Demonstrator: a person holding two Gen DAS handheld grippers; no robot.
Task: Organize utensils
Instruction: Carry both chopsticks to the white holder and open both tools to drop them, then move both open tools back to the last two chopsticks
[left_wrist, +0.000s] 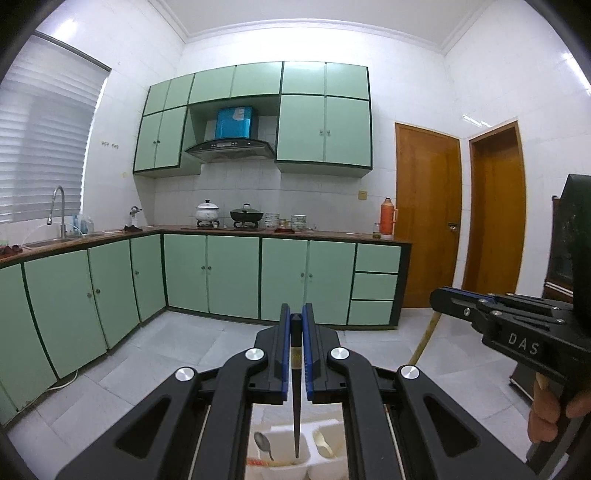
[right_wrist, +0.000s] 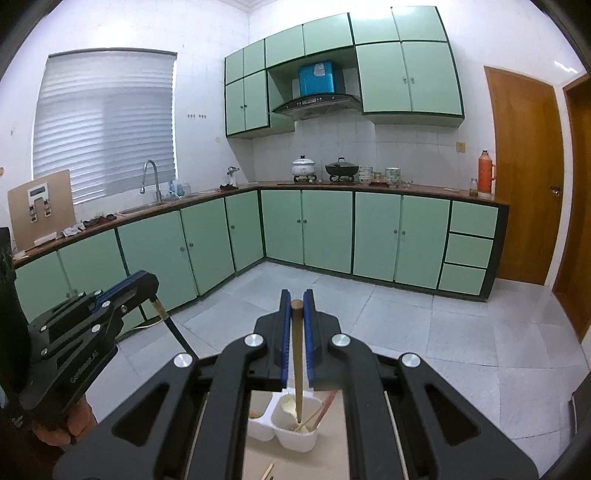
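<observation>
The left gripper (left_wrist: 296, 325) is pinching a dark chopstick (left_wrist: 296, 398) that hangs tip-down over the middle compartment of a white holder (left_wrist: 286, 452), where a metal spoon (left_wrist: 263, 444) leans. The right gripper (right_wrist: 296, 306) is clamped on a wooden chopstick (right_wrist: 297, 369), whose tip dips into the holder's right compartment (right_wrist: 295, 434) beside a pale spoon (right_wrist: 288, 404) and other chopsticks (right_wrist: 320, 411).

Home kitchen: green cabinets (right_wrist: 325, 225), sink faucet (right_wrist: 150, 179), range hood (right_wrist: 317, 103), stovetop pots (right_wrist: 303, 166).
</observation>
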